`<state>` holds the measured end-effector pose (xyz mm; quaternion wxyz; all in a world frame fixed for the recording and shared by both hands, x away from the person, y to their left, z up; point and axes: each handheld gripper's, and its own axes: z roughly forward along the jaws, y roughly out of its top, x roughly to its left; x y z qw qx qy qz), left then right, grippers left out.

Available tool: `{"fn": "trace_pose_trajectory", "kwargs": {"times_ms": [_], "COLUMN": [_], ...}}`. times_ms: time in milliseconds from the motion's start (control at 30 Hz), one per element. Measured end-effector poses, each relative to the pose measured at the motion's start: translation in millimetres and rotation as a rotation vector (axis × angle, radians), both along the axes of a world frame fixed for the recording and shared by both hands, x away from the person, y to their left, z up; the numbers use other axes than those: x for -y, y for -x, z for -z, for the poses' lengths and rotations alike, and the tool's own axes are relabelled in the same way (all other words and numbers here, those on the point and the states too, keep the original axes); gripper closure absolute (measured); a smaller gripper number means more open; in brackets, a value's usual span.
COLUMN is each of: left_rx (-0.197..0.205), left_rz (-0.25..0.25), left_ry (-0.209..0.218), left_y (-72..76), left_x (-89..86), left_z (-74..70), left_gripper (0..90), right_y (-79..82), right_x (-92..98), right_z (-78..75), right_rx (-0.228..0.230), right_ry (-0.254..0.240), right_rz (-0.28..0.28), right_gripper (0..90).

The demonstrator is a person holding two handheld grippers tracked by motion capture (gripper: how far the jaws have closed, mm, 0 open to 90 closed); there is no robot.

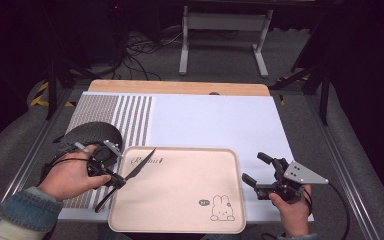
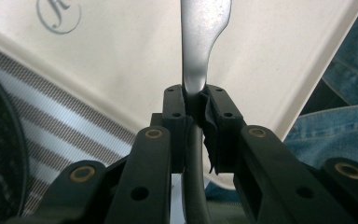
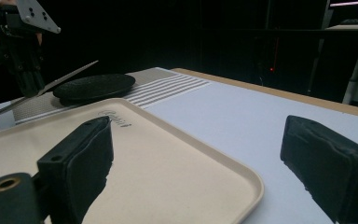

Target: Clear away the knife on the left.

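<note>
Left tool point(image 1: 116, 181): jaws closed tight on a thin item, hand wrapped around the body, forearm entering from bottom left. Right tool point(image 1: 254, 171): jaws spread wide, nothing between them, gripped from below.

Both grippers are black, with brass-coloured rivets at the jaw joints. The right gripper point(image 1: 256, 173), just right of the beige tray point(image 1: 180, 220), carries a grey three-cornered plate with small holes and trails a black cable. The left gripper point(image 1: 116, 176), at the tray's left edge, has screwed pad blocks. Blue denim sleeves cover both forearms.
</note>
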<state>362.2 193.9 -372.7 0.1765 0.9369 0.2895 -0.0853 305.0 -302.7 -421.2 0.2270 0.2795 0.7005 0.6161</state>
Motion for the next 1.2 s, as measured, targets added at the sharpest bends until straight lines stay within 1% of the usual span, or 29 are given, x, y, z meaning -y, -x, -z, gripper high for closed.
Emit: {"fn": "trace_pose_trajectory", "kwargs": {"times_ms": [133, 267, 333, 367, 433, 533, 667, 800, 833, 933, 1033, 1133, 1200], "left_rx": [-0.017, -0.028, -0.025, -0.034, -0.037, -0.045, -0.059, -0.059, -0.067, -0.079, -0.083, -0.084, -0.089], "left_rz": [0.005, 0.000, 0.003, -0.002, 0.010, 0.011, -0.002, -0.016, -0.024, -0.028, -0.034, -0.032, -0.040], "left_ry": [0.013, 0.012, 0.016, 0.018, 0.020, 0.014, 0.012, 0.016, 0.019, 0.015, 0.019, 0.015, 0.013], "left_y": [-0.5, -0.9, -1.9, -2.1, -3.6, -4.2, -5.1, -6.1, -6.1, -6.3, -6.9, -7.7, -7.9], "left_x": [9.9, 16.0, 17.4, 18.7, 21.5, 26.0, 30.4, 32.5, 33.1, 34.5, 35.7, 36.6, 37.5], "left_z": [3.9, 7.1, 8.6, 9.6, 12.6, 17.5, 23.0, 27.0, 28.1, 31.4, 34.7, 36.8, 38.7], "left_gripper": [79.8, 79.8, 79.8, 79.8, 79.8, 79.8, 79.8, 79.7, 79.8, 79.8, 79.8, 79.8, 79.8], "right_y": [0.0, -0.2, -0.2, -0.2, -0.4, -0.4, -0.9, -0.7, -0.6, -0.8, -0.8, -0.9, -0.9], "right_x": [-0.3, -0.2, 0.0, 0.0, 0.3, 0.5, 0.8, 0.8, 0.8, 0.7, 0.7, 0.5, 0.5], "right_z": [0.2, 0.4, 0.6, 0.6, 0.8, 0.9, 1.4, 1.4, 1.4, 1.6, 1.6, 1.7, 1.7], "right_rx": [0.000, -0.002, -0.003, -0.003, -0.002, -0.003, -0.002, -0.004, -0.005, -0.005, -0.006, -0.006, -0.006], "right_ry": [-0.001, 0.000, -0.001, -0.001, -0.001, -0.003, -0.002, -0.006, -0.007, -0.005, -0.006, -0.007, -0.006], "right_rz": [-0.001, -0.001, 0.000, 0.000, 0.000, -0.001, -0.002, 0.000, 0.000, 0.000, 0.000, -0.001, -0.001], "right_gripper": [10.1, 10.1, 10.1, 10.1, 10.1, 10.1, 10.1, 10.1, 10.1, 10.1, 10.1, 10.1, 10.1]}}
